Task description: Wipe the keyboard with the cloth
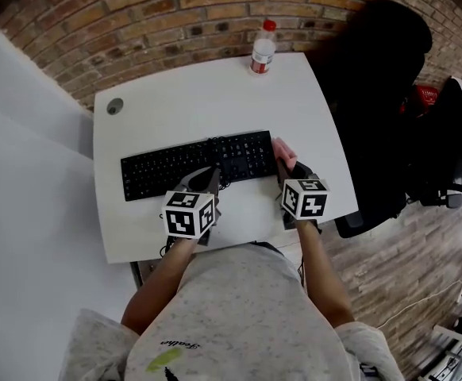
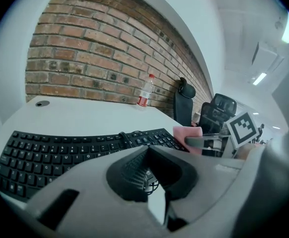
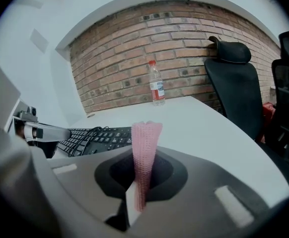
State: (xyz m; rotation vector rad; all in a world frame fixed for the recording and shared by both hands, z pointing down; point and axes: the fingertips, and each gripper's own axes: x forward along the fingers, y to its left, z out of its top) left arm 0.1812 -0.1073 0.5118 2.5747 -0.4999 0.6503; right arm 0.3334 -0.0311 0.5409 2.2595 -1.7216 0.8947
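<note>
Nearest, in the head view, the person's forearms (image 1: 314,268) and the marker cubes cover the near edge of the white table (image 1: 183,94). Left gripper (image 2: 147,149): jaws closed tip to tip, nothing between them, held over the near edge of the black keyboard (image 1: 175,169) about mid-length; a thin black cable (image 2: 151,186) shows through the gap behind the tips. Right gripper (image 3: 143,165): jaws pinched on the pink cloth (image 3: 145,140), which stands up past the tips as a narrow fold; the cloth sits at the keyboard's right end, and whether it touches the keys cannot be made out. Bare table lies right of the cloth up to the edge, with a wider bare stretch beyond the keyboard. Farther off, a bottle (image 1: 263,48) stands upright near the far edge; a black chair (image 1: 374,94) stands just off the table's right side; a brick wall (image 1: 175,6) closes the background.
</note>
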